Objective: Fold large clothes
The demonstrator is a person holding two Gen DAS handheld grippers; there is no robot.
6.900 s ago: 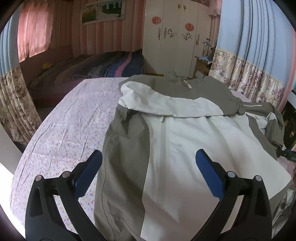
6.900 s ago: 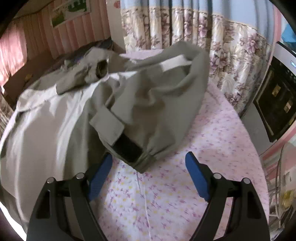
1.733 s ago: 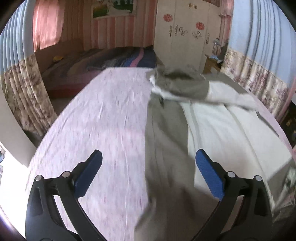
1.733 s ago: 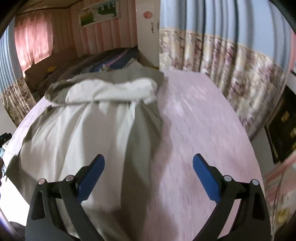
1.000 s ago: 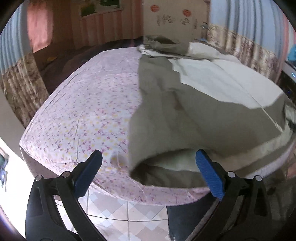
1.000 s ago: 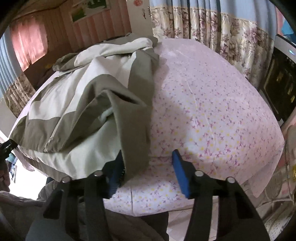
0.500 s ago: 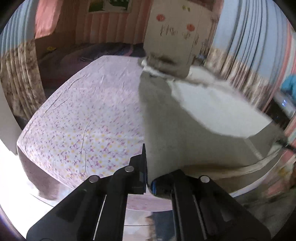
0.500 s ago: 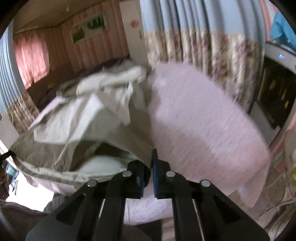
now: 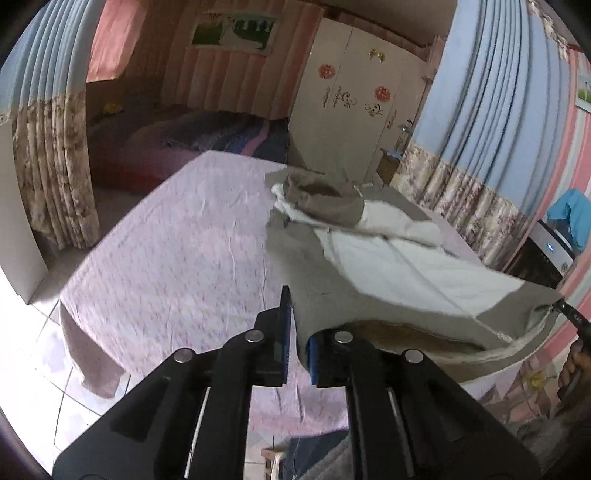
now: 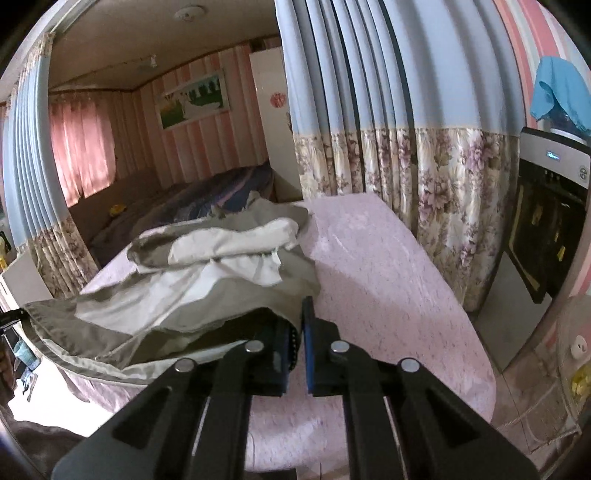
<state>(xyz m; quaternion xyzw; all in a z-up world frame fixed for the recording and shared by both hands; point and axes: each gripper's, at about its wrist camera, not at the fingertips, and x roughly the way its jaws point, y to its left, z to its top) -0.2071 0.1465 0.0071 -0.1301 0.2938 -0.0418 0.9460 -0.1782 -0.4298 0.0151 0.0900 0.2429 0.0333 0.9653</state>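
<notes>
A home bedroom. A bed [image 9: 177, 251] under a pink flowered sheet fills the middle, and a second bed [image 9: 207, 136] with a dark striped cover stands behind it. Blue curtains [image 10: 354, 92] with floral hems, pink striped walls [image 9: 229, 81], a framed picture [image 9: 234, 33] and a white wardrobe [image 9: 351, 110] with flower stickers furnish it. The dark appliance [image 10: 546, 221] at the right may be an oven.

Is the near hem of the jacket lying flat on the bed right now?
No, the left gripper is clamped on the jacket hem, which hangs raised above the floral bedsheet.
</notes>
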